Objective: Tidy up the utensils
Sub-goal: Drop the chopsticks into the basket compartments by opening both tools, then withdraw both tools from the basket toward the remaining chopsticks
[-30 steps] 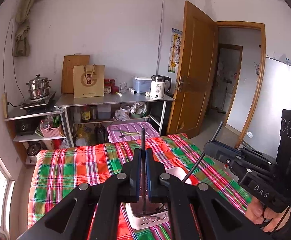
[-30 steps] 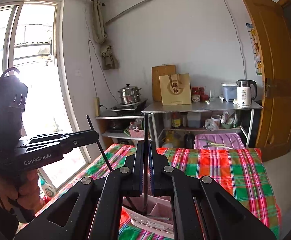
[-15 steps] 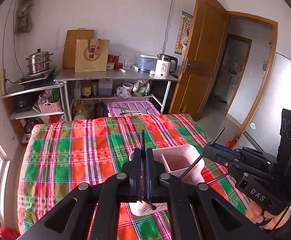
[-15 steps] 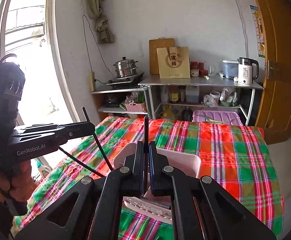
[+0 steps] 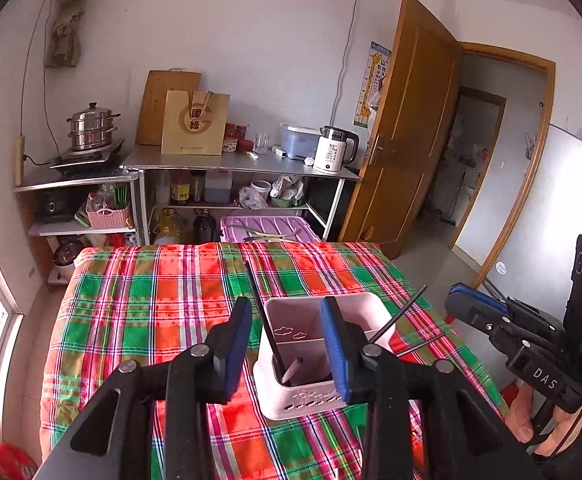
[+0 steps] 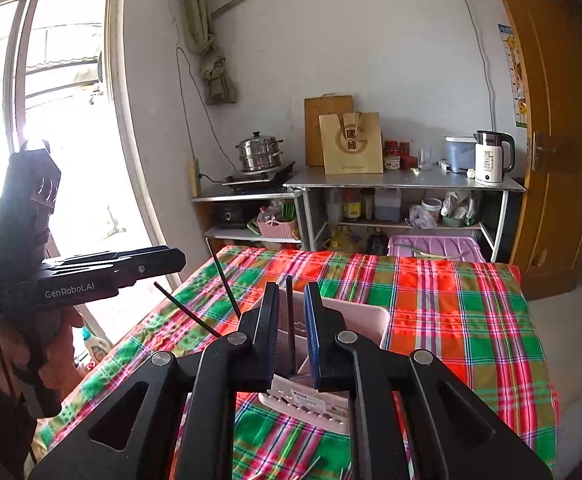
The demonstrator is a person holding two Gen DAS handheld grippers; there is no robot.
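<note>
Chopsticks stand at the centre of this moment. Left hand-held gripper is released, its jaws wide apart on both sides of one black chopstick that leans inside the pink holder. Right hand-held gripper is also loosened; a second chopstick stands nearly upright in the gap and touches neither pad, I think. The holder sits on the checked cloth near the front edge of the surface, directly below both. Each chopstick's long axis points down into the holder, so pulling away should go upward.
</note>
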